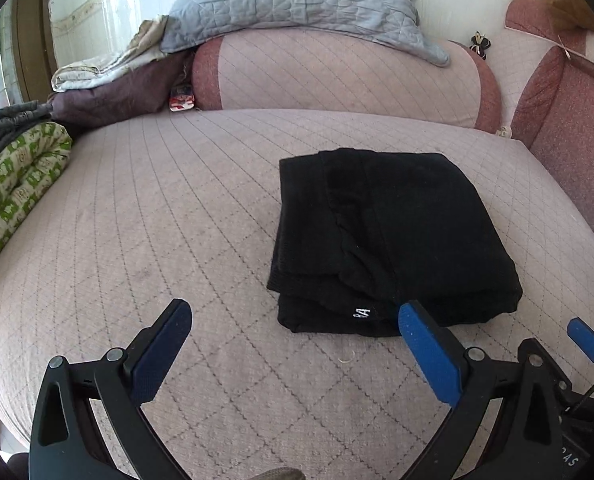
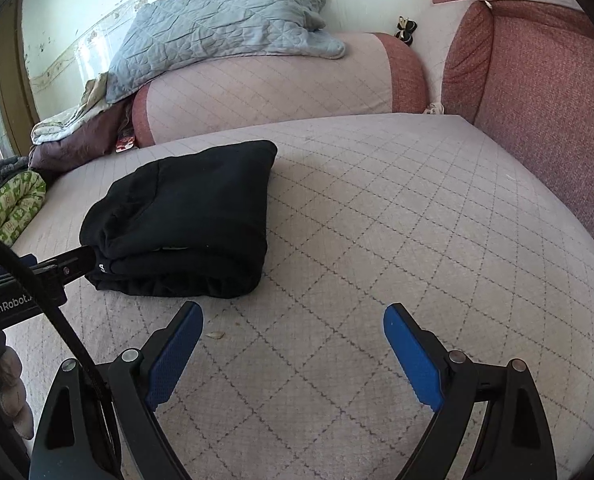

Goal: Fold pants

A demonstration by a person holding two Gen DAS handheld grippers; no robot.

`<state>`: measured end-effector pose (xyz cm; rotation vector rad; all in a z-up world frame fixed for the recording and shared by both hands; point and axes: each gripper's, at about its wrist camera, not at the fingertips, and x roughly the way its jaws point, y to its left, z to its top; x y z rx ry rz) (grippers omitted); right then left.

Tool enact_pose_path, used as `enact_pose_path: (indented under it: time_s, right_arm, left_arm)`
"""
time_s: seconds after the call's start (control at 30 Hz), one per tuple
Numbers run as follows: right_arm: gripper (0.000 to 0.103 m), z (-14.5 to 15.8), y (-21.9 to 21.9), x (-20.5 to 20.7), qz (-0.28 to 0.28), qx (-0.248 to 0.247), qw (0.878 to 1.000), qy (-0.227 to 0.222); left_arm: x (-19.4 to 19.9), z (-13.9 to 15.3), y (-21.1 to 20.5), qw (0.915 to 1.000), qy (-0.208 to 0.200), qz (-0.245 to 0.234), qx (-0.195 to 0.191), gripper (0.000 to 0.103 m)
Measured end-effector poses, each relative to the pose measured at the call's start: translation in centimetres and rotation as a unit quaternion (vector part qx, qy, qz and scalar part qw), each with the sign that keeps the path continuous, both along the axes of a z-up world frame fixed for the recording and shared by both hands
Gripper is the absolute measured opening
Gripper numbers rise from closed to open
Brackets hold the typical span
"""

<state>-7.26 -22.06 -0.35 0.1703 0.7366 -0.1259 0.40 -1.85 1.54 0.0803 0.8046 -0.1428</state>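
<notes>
Our left hand-held gripper [image 1: 295, 334] and right hand-held gripper [image 2: 293, 334] gape empty over the quilted sofa seat [image 1: 137, 220]; folded black pants [image 1: 389, 236] lie ahead. Only the right view shows their stacked layers.

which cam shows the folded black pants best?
Left wrist: the black pants lie near center, top face, layered front edge and small white label all visible. Right wrist shows them off to the left at a lower angle, the near left corner hidden by the left gripper's finger.

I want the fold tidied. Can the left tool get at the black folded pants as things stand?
Probably yes: the left tool is open, and the black folded pants lie just ahead on the quilted pink cushion with nothing between.
</notes>
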Motion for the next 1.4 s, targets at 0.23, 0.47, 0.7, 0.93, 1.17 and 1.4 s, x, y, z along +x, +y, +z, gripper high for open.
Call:
enact_pose_path:
  time_s: [0.23,0.47,0.7,0.93,1.17,1.4]
  right_arm:
    - [0.095,-0.3,0.2,0.1,0.002,-0.003,1.000,0.005]
    - [0.095,-0.3,0.4,0.0,0.004,-0.007,1.000,0.007]
    - [0.095,-0.2,0.8,0.1,0.010,-0.016,1.000,0.007]
    - [0.095,-0.4,1.1,0.1,0.014,-0.021,1.000,0.011]
    - [0.095,-0.6,1.4,0.5,0.014,-0.027,0.999,0.024]
    - [0.095,-0.7,2.0,0.9,0.017,-0.029,0.998,0.052]
  left_arm:
    - [0.3,-0.3,0.1,0.9999,0.011,0.001,-0.005,0.103]
    - [0.3,-0.6,0.1,0.9998,0.018,0.002,-0.005,0.103]
    - [0.0,-0.8,-0.3,0.9998,0.019,-0.002,-0.002,0.103]
    - [0.1,-1.1,-0.2,0.9996,0.028,-0.003,-0.007,0.103]
    - [-0.3,-1.1,-0.4,0.9998,0.022,0.000,0.000,0.103]
    - [-2.4,-0.4,-0.1,1.0000,0.007,-0.001,0.001,0.103]
